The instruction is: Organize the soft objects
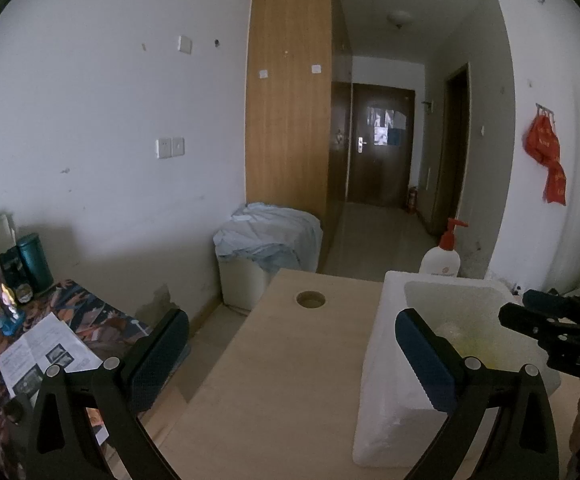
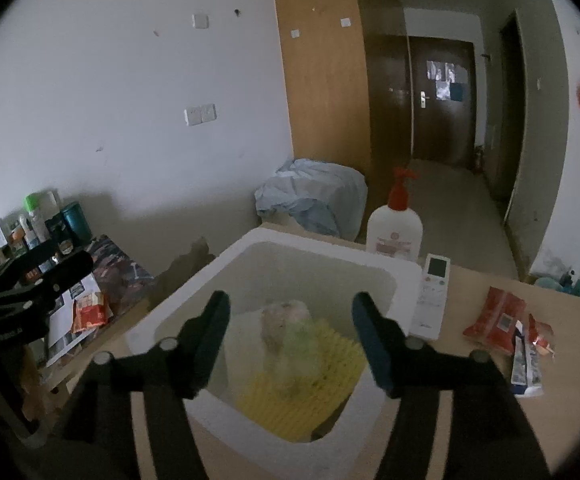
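Both grippers spread over a white foam box holding soft things.

Right gripper [image 2: 290,340] hangs above the white foam box [image 2: 193,292], jaws apart, nothing between the pads. Inside lie a yellow ribbed sponge [image 2: 330,364] and, on it, a pale bagged soft bundle [image 2: 290,324]. Left gripper [image 1: 290,364] stands wide apart over the wooden table [image 1: 273,360], left of the box, empty. Lotion bottle [image 2: 394,228] beyond the far rim; remote [image 2: 430,296] and red snack packets [image 2: 498,316] to the right.
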{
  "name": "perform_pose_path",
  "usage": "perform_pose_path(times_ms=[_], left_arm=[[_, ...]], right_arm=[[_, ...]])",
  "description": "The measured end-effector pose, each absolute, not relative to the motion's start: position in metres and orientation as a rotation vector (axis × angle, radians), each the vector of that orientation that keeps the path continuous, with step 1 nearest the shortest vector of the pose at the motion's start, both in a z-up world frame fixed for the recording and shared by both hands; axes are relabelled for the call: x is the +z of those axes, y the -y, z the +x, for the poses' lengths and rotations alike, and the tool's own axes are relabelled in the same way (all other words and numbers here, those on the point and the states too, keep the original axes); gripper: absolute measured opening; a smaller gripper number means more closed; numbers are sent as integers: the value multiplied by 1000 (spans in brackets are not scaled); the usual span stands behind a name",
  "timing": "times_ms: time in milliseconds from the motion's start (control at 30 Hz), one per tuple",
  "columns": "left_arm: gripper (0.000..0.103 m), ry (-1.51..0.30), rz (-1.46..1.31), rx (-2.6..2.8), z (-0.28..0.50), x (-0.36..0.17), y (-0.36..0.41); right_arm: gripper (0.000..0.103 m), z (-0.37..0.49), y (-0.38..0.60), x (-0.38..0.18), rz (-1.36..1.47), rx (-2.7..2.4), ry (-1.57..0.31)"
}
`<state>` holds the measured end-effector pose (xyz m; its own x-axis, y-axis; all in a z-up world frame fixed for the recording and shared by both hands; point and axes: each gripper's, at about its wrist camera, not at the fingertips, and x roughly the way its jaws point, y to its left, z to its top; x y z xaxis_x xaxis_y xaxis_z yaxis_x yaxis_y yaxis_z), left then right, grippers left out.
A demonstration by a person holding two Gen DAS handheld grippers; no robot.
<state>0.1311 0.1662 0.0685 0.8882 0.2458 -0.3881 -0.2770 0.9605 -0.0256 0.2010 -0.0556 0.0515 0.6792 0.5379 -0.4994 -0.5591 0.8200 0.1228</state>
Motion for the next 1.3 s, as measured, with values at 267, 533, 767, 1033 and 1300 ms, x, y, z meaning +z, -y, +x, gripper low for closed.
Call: perform_pose_path(times_ms=[267,533,767,1033,1300], left_arm=[[103,-390,-81,269,131,71,-166],[103,-391,-73,265,132,72,-161],[103,-385,-67,249,131,73,-150],[103,-377,-48,187,131,78,-124],[103,-367,-15,94,134,84,-84]], right_arm=[[95,200,55,53,-48,610,-539],[103,199,58,55,-47,591,-514],[103,196,71,58,-18,583,-502],[103,186,101,62,3,510,-492],[103,168,148,63,41,410,-478]])
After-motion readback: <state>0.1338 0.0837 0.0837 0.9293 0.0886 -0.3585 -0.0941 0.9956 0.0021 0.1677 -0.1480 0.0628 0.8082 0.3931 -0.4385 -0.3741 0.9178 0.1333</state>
